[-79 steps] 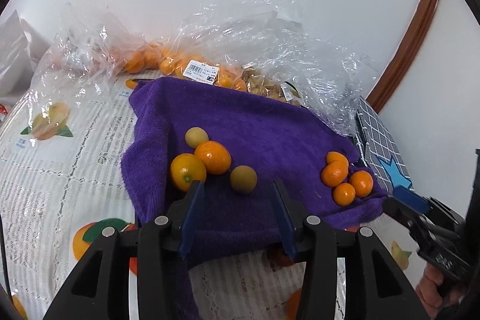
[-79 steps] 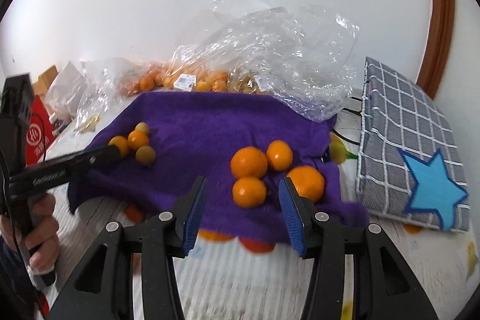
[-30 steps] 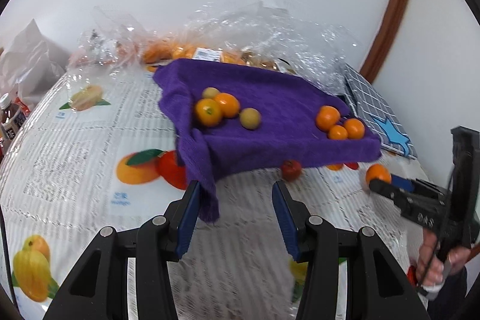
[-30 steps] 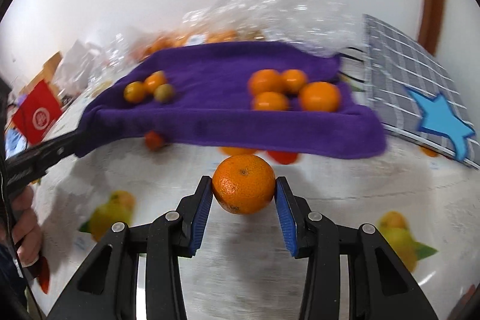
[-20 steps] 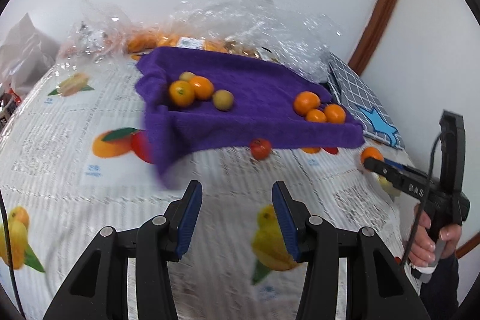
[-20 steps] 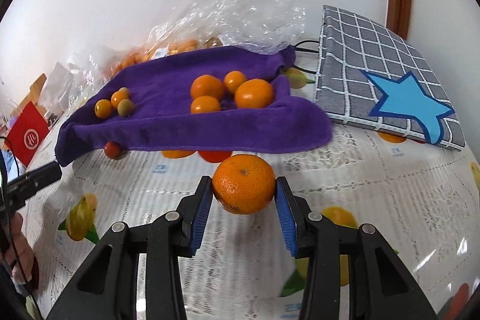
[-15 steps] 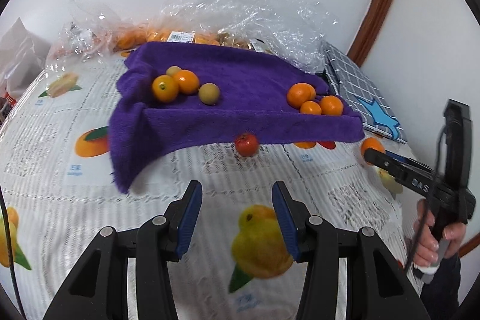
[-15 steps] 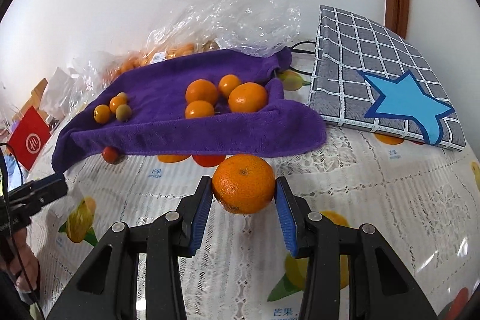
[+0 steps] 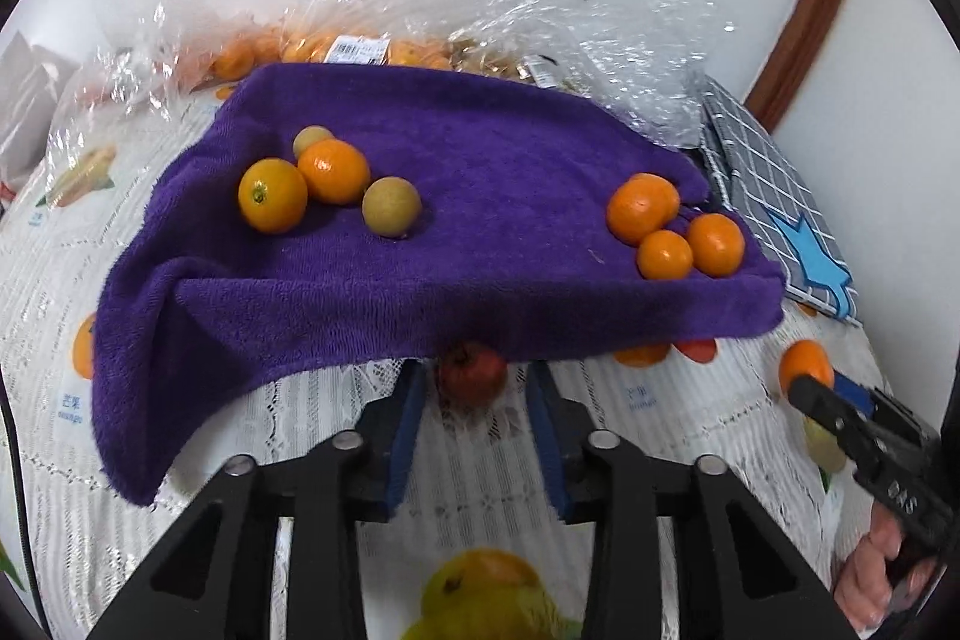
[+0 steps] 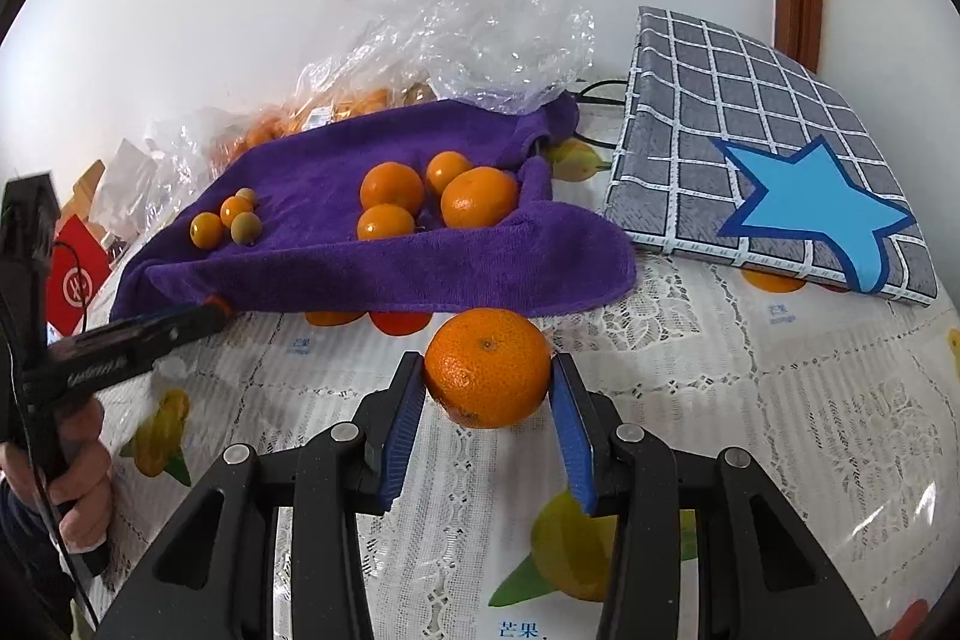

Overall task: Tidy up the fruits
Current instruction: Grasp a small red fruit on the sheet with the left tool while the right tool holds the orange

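A purple towel [image 9: 480,280] lies on the table with two small oranges [image 9: 273,196] and two tan round fruits at its left, and three mandarins [image 9: 642,208] at its right. A small red fruit [image 9: 472,376] sits on the tablecloth at the towel's front edge. My left gripper [image 9: 477,388] has it between its fingertips; the jaws are closing, with small gaps still showing beside the fruit. My right gripper [image 10: 487,382] is shut on a large orange [image 10: 487,367], held just above the tablecloth in front of the towel [image 10: 420,268].
Crinkled clear plastic bags [image 9: 480,10] with more fruit lie behind the towel against the wall. A grey checked pad with a blue star [image 10: 780,160] lies at the right. A red box [image 10: 75,280] stands at the far left. Fruit pictures are printed on the lace tablecloth [image 10: 780,400].
My left gripper has moved forward to the towel's front edge, its fingers have narrowed and now flank the red fruit. The right gripper keeps the orange and has barely moved.
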`<state>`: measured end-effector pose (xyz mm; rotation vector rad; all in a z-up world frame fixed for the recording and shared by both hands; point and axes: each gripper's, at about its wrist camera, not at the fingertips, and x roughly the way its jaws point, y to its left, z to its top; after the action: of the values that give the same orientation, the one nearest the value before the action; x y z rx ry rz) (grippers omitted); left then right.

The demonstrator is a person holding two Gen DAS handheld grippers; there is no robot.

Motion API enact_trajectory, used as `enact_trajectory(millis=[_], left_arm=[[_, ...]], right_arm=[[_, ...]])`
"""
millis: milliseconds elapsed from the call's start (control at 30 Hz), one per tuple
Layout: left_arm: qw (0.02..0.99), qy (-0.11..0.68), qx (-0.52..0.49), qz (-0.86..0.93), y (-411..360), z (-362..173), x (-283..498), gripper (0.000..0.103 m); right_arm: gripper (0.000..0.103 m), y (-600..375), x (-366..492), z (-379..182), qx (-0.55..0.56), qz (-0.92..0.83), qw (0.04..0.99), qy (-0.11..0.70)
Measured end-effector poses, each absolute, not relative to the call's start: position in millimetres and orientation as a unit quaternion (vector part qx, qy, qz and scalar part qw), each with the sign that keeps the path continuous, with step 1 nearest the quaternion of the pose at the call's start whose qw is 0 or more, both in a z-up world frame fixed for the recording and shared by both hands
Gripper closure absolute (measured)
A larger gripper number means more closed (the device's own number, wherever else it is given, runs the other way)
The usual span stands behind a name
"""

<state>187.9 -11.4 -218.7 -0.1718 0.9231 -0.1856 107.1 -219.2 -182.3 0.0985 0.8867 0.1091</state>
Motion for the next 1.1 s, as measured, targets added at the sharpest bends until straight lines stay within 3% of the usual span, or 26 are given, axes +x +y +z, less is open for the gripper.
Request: enact_trajectory(millis=[67, 633, 1100], left_arm=[[0.887, 0.445, -0.089, -0.087, -10.6, -219.8, 190.9, 0.079], [0.894, 0.42, -0.128, -0.093, 20.8, -207.3, 168.0, 0.08], [0.916, 0.373, -0.14, -0.054, 79.8, -135.0, 177.0, 0.08]], right_arm=[[0.061, -218.3, 107.0, -182.7, 0.048, 0.056, 0.9, 0.429], [0.061, -219.8, 103.8, -177.0, 0.05, 0.051, 0.907, 0.416], [0.061, -199.4, 137.2, -109.1, 0.043, 0.077, 0.925, 0.37]])
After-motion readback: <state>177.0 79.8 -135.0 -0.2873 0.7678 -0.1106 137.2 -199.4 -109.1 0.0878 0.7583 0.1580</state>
